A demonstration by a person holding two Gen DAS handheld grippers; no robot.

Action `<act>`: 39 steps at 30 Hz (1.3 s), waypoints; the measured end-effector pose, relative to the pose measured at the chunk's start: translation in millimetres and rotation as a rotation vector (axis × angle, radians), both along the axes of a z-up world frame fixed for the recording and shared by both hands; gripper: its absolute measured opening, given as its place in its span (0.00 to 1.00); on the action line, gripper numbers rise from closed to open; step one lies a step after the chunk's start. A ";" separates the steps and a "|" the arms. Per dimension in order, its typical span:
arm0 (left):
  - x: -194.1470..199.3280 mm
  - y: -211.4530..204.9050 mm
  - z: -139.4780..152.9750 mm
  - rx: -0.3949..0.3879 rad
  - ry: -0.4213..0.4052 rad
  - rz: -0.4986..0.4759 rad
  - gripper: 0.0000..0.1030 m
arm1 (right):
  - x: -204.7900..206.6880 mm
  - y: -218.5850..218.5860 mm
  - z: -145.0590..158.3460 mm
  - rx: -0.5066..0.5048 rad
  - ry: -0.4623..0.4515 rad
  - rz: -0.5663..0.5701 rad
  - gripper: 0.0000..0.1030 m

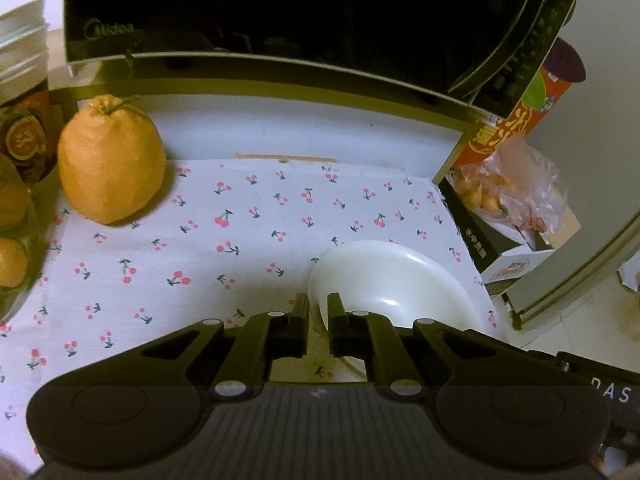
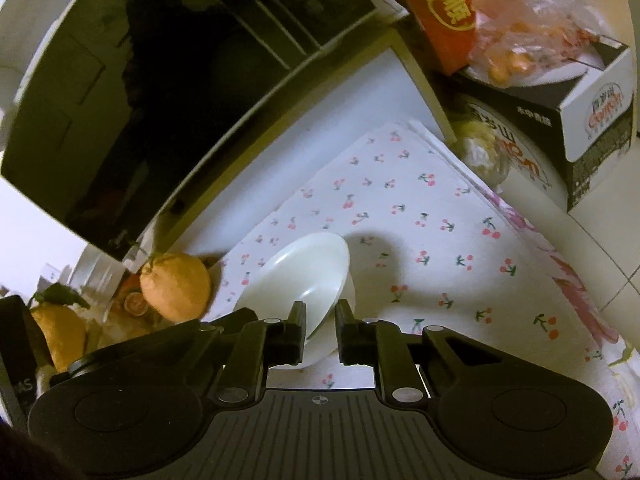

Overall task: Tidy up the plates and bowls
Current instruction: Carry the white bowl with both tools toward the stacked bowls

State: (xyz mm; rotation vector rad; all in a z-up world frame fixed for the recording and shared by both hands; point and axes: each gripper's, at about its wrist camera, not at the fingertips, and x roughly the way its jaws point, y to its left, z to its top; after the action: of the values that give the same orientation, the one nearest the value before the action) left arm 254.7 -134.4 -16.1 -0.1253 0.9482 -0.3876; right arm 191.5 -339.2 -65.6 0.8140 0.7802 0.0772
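White glazed bowl, glossy, unmarked, is held tilted above the cherry-print cloth; its rim is pinched by the right gripper and by the left gripper, both nearly closed on it. Carrying step is judged in hand; a level set-down is called for next, perhaps on the stacked bowls. A large orange is noted nearby.

White bowl — white cloth, red cherry print — orange citrus, black microwave
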 end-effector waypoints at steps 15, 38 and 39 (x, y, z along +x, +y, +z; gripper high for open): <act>-32.1 25.0 36.3 -0.033 -0.043 0.016 0.08 | -25.9 12.6 38.6 0.001 -0.069 0.059 0.18; -91.6 96.5 51.1 -0.110 -0.050 0.086 0.09 | -73.3 73.7 72.1 -0.056 -0.112 0.303 0.19; -93.5 99.8 51.0 -0.120 -0.049 0.090 0.09 | -74.9 78.3 72.8 -0.059 -0.114 0.313 0.19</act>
State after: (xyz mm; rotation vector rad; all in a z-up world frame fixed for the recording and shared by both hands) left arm 161.2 -34.6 34.9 -0.2656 0.8674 -0.3633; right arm 116.5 -260.9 7.2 0.6210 0.7930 0.3747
